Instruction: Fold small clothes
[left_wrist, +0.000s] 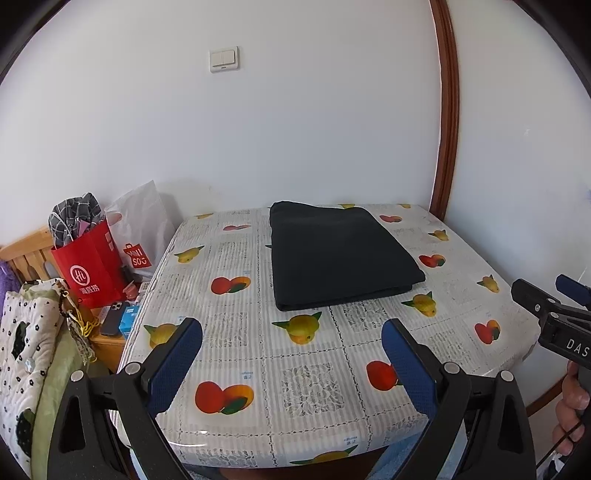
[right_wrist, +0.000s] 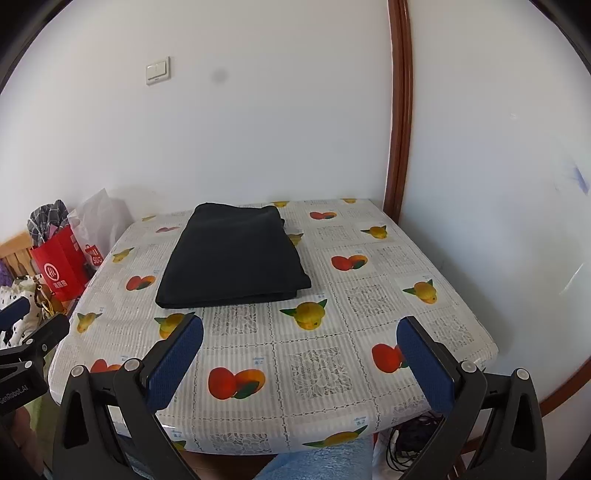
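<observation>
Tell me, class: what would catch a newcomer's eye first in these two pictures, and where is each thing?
First the dark folded garment, lying flat toward the far side of the table, whose fruit-printed cover is nearly as loud. Next the red paper bag, stuffed with checked cloth, left of the table by the wall. Nearest the camera, the left gripper and the right gripper both hover open and empty over the table's near edge.

The white plastic bag (left_wrist: 142, 225) beside the desk carries a small red shopping-bag logo reading "MINI SO". The red paper bag (left_wrist: 90, 267) next to it shows a white circle with "Hi" inside and a line of white Chinese characters beneath (too small to read surely). The right gripper (left_wrist: 554, 295), seen from the left wrist, bears white letters "DAS", cut off at the edge. The left gripper (right_wrist: 22, 321), seen from the right wrist, reads "enRobot.AI".
</observation>
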